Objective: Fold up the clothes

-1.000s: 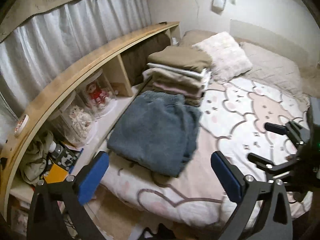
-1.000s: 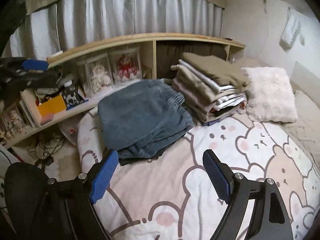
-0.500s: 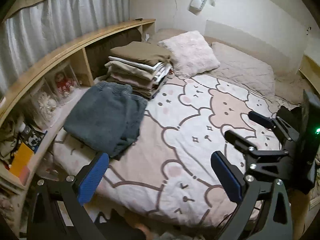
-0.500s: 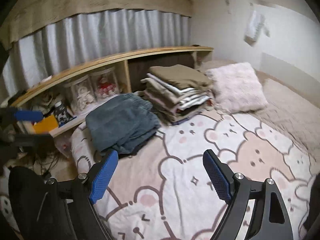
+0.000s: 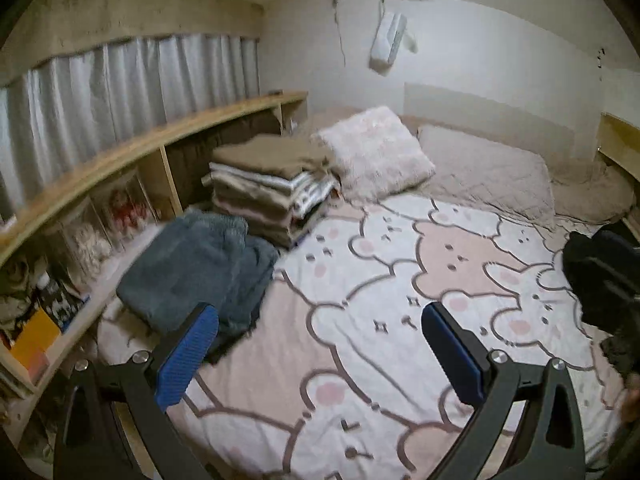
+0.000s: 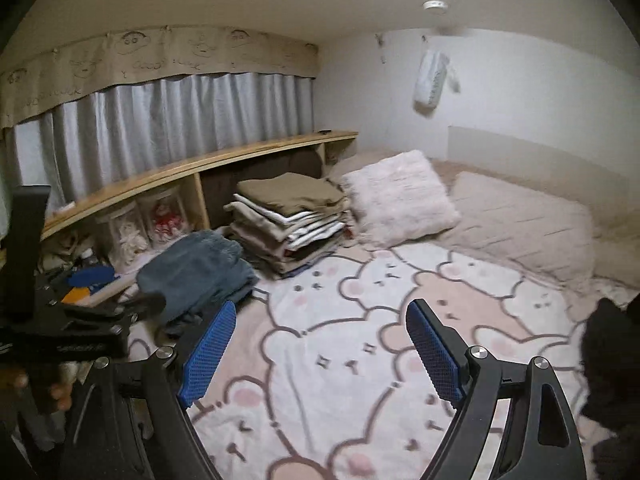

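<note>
A folded grey-blue garment [image 5: 200, 272] [image 6: 196, 272] lies at the left edge of the bed. Beside it stands a tall stack of folded clothes [image 5: 272, 188] [image 6: 288, 220] with a brown piece on top. A black garment [image 5: 604, 280] [image 6: 612, 376] lies crumpled at the bed's right edge. My left gripper [image 5: 320, 356] is open and empty, held above the bear-print bedspread [image 5: 400, 280]. My right gripper [image 6: 320, 352] is open and empty too. The left gripper's body [image 6: 72, 328] shows at the left of the right wrist view.
A fluffy white pillow [image 5: 376, 152] and a beige quilted pillow [image 5: 488, 172] lie at the head of the bed. A wooden shelf [image 5: 140, 148] with dolls in jars and clutter runs along the left, under grey curtains [image 6: 160, 120].
Both grippers have pulled back and turned right, away from the folded grey-blue garment. More of the bed shows, and the black garment has come into view at right. Both stay open.
</note>
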